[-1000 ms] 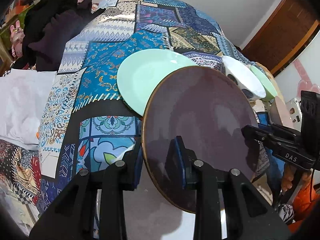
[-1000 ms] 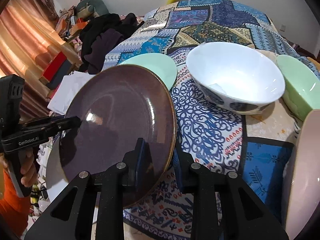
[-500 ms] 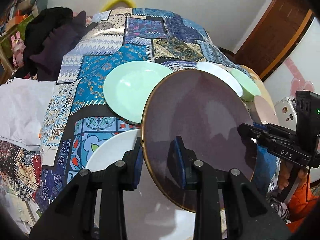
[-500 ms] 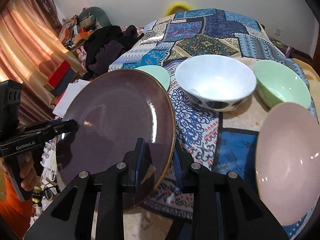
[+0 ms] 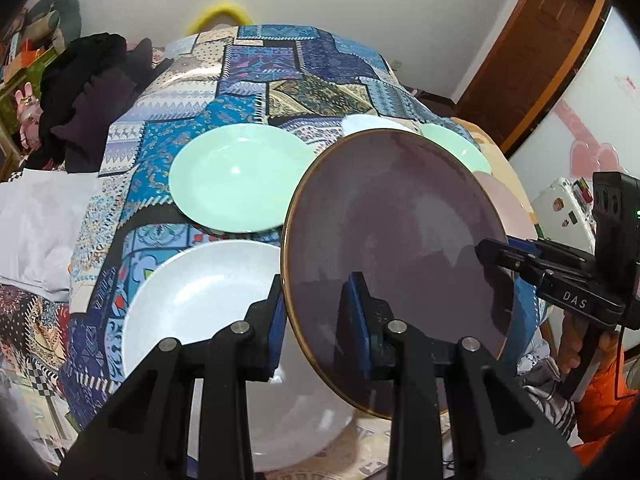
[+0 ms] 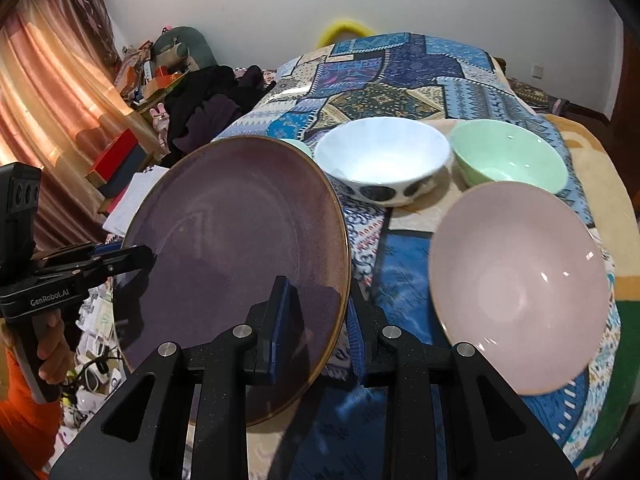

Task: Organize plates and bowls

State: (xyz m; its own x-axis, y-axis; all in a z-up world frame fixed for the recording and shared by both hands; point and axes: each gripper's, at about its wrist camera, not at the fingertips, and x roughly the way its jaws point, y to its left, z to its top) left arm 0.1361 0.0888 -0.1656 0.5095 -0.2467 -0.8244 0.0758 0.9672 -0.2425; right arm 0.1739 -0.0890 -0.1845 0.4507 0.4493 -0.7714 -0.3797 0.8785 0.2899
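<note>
A dark purple plate (image 5: 396, 248) with a gold rim is held in the air above the table, tilted. My left gripper (image 5: 316, 320) is shut on its near left rim. My right gripper (image 6: 318, 320) is shut on the opposite rim of the same purple plate (image 6: 236, 248). A white plate (image 5: 200, 304) lies under it at the front. A mint green plate (image 5: 236, 180) lies behind that. A white bowl (image 6: 382, 158), a mint green bowl (image 6: 508, 154) and a pink bowl (image 6: 516, 292) stand to the right.
A patchwork blue cloth (image 5: 304, 60) covers the table. Dark clothes (image 5: 88, 92) are piled at its far left edge. White cloth (image 5: 36, 224) lies left of the table. A wooden door (image 5: 540, 52) stands at the right, a curtain (image 6: 52, 100) at the left.
Both grippers have pulled back and up with the purple plate. The white plate under it and the pink bowl have come into view.
</note>
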